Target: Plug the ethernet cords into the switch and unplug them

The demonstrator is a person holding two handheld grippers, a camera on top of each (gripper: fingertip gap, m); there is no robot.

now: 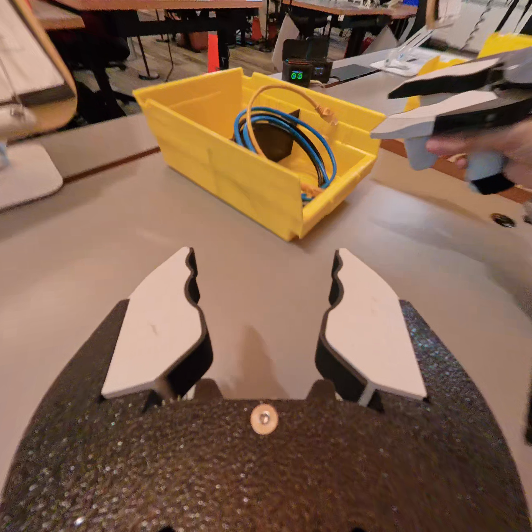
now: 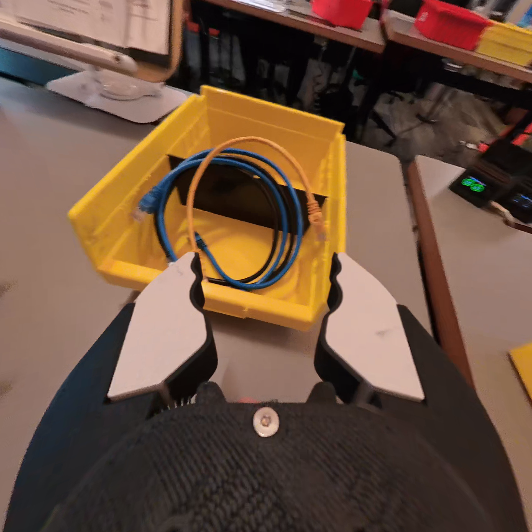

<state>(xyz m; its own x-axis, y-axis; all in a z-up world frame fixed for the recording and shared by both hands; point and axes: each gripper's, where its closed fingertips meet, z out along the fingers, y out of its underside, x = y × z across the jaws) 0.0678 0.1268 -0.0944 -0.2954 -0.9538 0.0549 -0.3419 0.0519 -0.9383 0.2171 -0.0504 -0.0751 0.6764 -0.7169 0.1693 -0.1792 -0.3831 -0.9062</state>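
I hover my right hand-held gripper [image 2: 263, 276], jaws wide and empty, before the yellow bin [image 2: 144, 184] at frame centre, where the ethernet cords [image 2: 288, 207] coil; next, likely pinching the orange plug [image 2: 315, 217]. My left hand-held gripper [image 1: 264, 276] waits open over the table [image 1: 86, 259].

No writing is being shown clearly enough to be read; glowing green characters are being displayed on a small black device [image 1: 296, 75], too blurred to make out.
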